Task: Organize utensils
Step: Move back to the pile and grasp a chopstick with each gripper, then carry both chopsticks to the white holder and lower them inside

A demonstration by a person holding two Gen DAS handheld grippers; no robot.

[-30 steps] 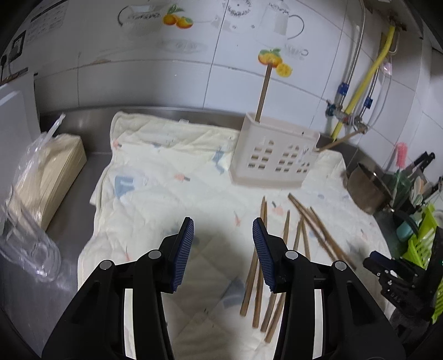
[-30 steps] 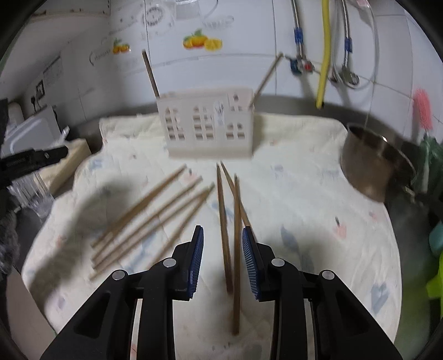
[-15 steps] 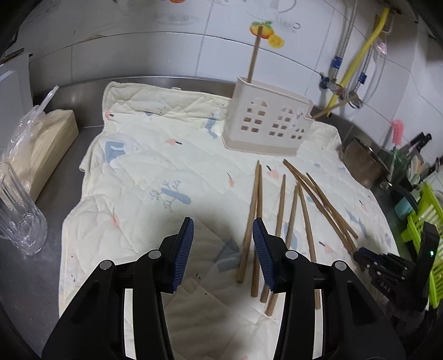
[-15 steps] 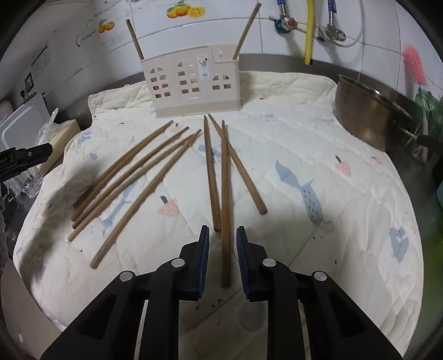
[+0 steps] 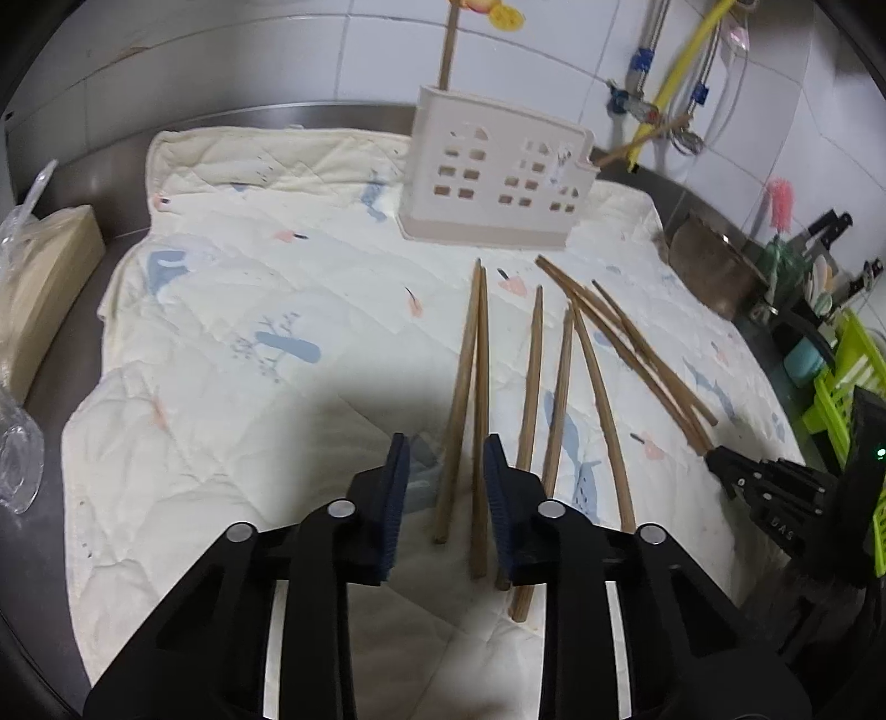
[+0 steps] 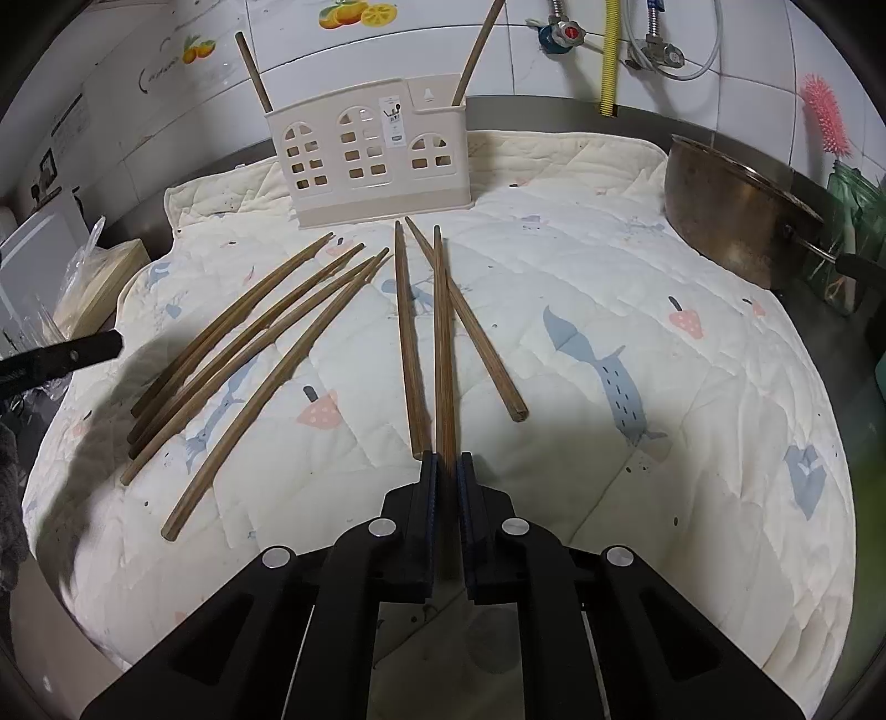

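Both grippers are reaching steeply down onto the quilted mat (image 5: 232,288). The left gripper (image 5: 446,498) is closing, jaws still apart, around two chopsticks (image 5: 470,387), not yet pinching them. The right gripper (image 6: 446,498) is clamping a single chopstick (image 6: 443,343). Next comes lifting each toward the perforated holder (image 6: 368,166) at the mat's far edge.

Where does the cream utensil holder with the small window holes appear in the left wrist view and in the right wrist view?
Left wrist view: the utensil holder stands upper centre-right, at the far edge of the quilted cloth.
Right wrist view: the utensil holder stands upper centre-left, beyond the loose chopsticks.
Shared landmark: the orange fruit sticker on the wall tiles above it.
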